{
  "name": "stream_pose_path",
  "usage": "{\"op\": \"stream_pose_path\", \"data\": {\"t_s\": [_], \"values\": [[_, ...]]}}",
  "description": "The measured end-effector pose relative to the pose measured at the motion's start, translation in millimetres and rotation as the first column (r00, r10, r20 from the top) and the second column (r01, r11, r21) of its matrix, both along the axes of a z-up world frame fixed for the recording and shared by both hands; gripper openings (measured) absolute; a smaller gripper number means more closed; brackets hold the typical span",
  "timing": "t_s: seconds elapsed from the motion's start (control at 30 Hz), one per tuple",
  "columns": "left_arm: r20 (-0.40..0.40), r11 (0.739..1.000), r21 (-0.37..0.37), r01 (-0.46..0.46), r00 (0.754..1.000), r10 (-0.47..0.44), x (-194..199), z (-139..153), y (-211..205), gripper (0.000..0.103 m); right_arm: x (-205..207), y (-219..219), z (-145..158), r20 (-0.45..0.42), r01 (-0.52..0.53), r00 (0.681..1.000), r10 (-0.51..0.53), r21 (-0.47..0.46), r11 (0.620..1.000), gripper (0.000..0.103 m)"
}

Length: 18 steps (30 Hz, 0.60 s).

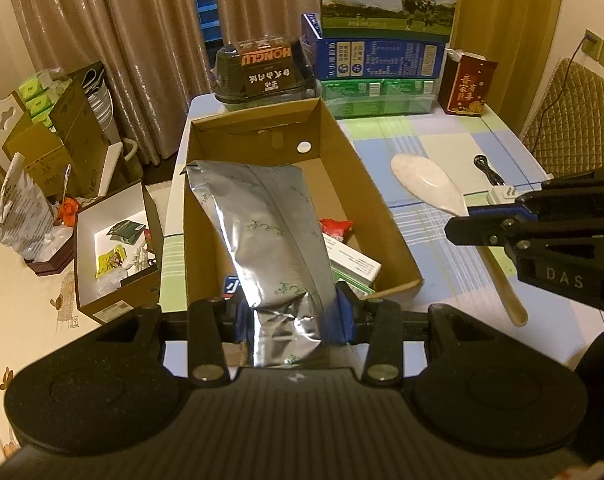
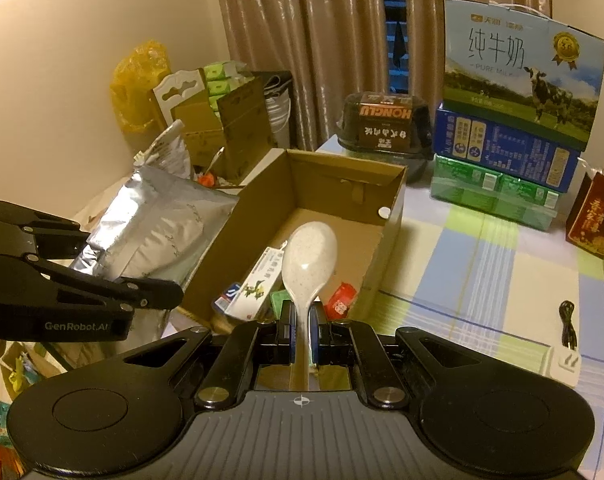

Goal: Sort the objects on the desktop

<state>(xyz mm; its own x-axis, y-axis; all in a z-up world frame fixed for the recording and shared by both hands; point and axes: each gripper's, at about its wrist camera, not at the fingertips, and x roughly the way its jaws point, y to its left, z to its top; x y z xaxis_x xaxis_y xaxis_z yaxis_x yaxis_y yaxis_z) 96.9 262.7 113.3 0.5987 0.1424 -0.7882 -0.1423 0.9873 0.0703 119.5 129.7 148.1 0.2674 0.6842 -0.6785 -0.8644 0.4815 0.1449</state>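
From my left camera, the left gripper pinches the near end of a silver foil bag, which slants up toward eleven o'clock over the open cardboard box. The bag covers the box's left half; its right half, toward one o'clock, shows bare floor, with a white carton and a red packet at the near right corner. Right of the box's right wall, the checked tablecloth lies open. At three o'clock my right gripper is pressed tight on the handle of a speckled white spoon, bowl pointing at twelve o'clock over the box. On the cloth at four o'clock in the right view lie a white plug and a black cable.
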Motion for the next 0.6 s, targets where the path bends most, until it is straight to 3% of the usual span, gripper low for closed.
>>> {"op": "stream_pose_path", "data": {"t_s": [0.6], "values": [[0.011, 1.000, -0.004, -0.007, 1.000, 0.007, 38.0, 7.8, 38.6, 0.037, 23.8, 40.4, 1.7, -0.007, -0.003, 1.000, 0.003, 0.011, 1.000, 0.004]]}}
